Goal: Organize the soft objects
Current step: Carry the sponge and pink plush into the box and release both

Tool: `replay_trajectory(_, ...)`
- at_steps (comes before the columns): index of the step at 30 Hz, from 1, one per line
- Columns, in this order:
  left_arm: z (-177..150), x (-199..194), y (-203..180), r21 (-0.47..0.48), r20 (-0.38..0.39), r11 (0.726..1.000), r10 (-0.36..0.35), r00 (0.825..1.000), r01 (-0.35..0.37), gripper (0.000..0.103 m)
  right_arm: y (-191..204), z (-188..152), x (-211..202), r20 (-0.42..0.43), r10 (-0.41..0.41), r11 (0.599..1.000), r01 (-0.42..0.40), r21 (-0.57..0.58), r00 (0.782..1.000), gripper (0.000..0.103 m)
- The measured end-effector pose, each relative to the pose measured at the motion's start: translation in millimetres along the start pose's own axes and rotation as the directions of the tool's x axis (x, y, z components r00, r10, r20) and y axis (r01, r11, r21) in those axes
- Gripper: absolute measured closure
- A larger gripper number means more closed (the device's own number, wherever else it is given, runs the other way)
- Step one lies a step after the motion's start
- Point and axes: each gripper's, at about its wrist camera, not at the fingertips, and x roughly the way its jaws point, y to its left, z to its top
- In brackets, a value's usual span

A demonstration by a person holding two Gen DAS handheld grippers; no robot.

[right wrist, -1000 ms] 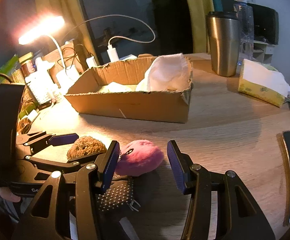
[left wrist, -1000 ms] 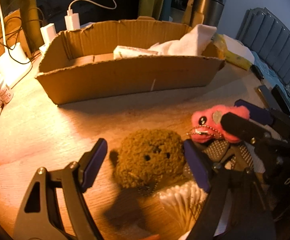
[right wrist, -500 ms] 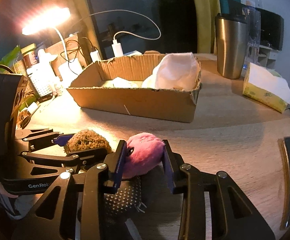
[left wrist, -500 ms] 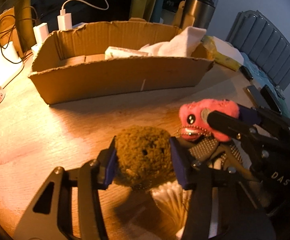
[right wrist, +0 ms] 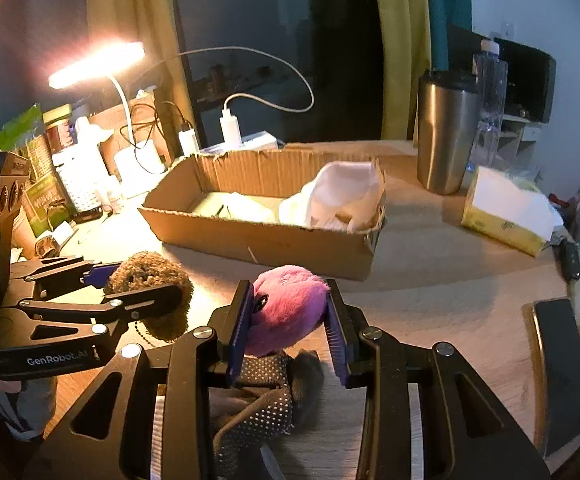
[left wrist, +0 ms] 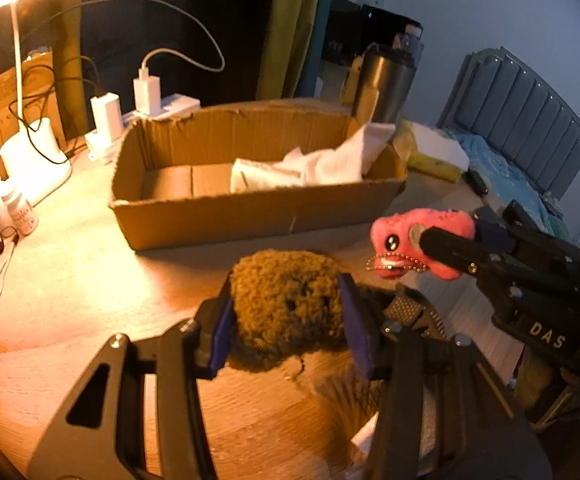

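Observation:
My left gripper is shut on a brown fuzzy plush and holds it above the wooden table; it also shows in the right wrist view. My right gripper is shut on a pink plush with a bead chain, seen from the left wrist view lifted off the table. An open cardboard box stands just beyond both, with white cloths in its right half and bare floor at its left. A grey dotted sock lies under the right gripper.
A steel tumbler and a yellow tissue pack stand right of the box. A lit desk lamp, chargers with cables and small bottles crowd the left. Dark phones lie at the right edge.
Both grippers closed on their plush toys and lifted them off the table, rising toward the box. The view now looks down into the box.

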Motion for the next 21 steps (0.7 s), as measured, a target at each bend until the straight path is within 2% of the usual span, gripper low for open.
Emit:
replay_trajectory(9, 13.3, -25.0, 14.8, -0.009, 0.080, 1.000, 0.007, 0.997, -0.006, 0.054, 13.4, 13.9, -9.2, 0.025, -0.010, 0.999, 0.011, -0.036, 1.000, 0.066)
replay_trajectory(21, 34.2, -51.5, 29.3, 0.006, 0.181, 1.000, 0.012, 0.983, -0.014, 0.054, 33.9, 44.8, -11.7, 0.076, -0.006, 0.997, 0.012, -0.075, 0.997, 0.066)
